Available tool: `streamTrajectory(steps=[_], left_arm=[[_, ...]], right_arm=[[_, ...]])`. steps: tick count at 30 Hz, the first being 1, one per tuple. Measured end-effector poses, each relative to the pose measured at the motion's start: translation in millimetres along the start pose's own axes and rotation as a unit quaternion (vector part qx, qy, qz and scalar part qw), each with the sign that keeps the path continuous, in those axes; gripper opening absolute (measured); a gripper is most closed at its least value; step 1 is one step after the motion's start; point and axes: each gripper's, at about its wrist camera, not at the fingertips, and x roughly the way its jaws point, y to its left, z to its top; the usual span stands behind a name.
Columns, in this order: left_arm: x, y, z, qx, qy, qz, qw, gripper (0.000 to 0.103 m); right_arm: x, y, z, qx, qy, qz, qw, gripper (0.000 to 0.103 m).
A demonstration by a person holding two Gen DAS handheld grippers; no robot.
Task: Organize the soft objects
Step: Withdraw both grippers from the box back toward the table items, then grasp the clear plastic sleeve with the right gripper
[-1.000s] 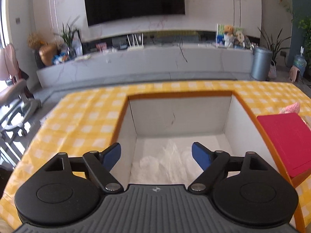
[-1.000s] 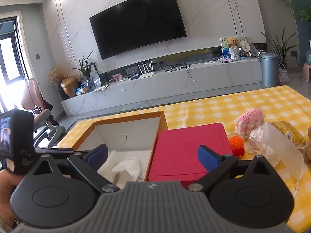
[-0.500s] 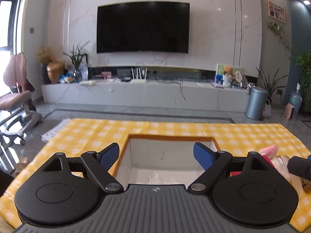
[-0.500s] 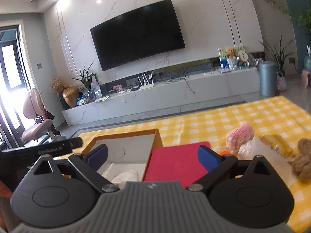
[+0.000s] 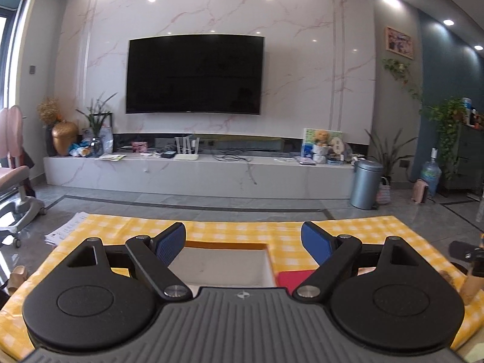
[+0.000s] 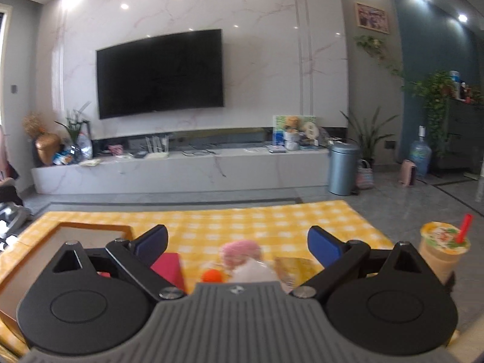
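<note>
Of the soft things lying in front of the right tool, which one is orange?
The small round ball is orange. It lies lowest in the right wrist view, left of the clear plastic bag and below the bigger pink knitted toy.

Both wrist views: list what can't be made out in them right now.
- Box floor, left wrist view: hidden by the gripper body.
- Pink knitted toy and orange ball, right wrist view: blurred, lower parts hidden by the gripper body.
- Red lid: mostly hidden behind the fingers in both views.

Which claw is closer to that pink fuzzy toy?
The right. The pink toy lies just ahead between the open right claw fingers. The left claw hangs open over the box, off to the toy's left; its camera does not show the toy.
</note>
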Motion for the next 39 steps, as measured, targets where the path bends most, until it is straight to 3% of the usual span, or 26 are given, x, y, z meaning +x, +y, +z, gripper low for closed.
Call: streamTrajectory(steps=[6,11,14,18,23,26,30,33,36,39], left_arm=[[6,-40,-4,0.022,0.017,-0.041,0.9988,0.101],[21,-73,-18,0.054,0.048,-0.065,0.9953,0.101],[31,-89,-32,0.063,0.069,-0.075,0.9928,0.101],[43,-105,-52,0.069,0.100,-0.090,0.9885,0.101],[56,-129,-72,0.092,0.127,-0.105,0.9821,0.101],[58,-141,-83,0.106,0.134,-0.111,0.9791,0.101],[63,-151,-90,0.116,0.134,-0.096,0.9794,0.101],[65,-153,-92,0.119,0.136,-0.092,0.9794,0.101],[66,-152,-93,0.115,0.140,-0.099,0.9785,0.101],[69,-153,-94,0.116,0.144,-0.099,0.9778,0.101]], right_arm=[[20,-36,-14,0.029,0.048,-0.028,0.998,0.097],[43,-59,-27,0.043,0.100,-0.027,0.994,0.097],[58,-82,-39,0.099,0.140,-0.048,0.984,0.097],[81,-111,-53,0.176,0.171,-0.040,0.969,0.097],[111,-117,-60,0.203,0.192,-0.026,0.960,0.096],[125,-104,-60,0.170,0.198,-0.013,0.965,0.096],[146,-70,-66,0.049,0.206,0.016,0.977,0.096],[162,-47,-72,-0.026,0.235,0.040,0.971,0.096],[174,-34,-78,-0.092,0.244,0.029,0.965,0.093],[182,-34,-81,-0.109,0.249,0.032,0.962,0.084]])
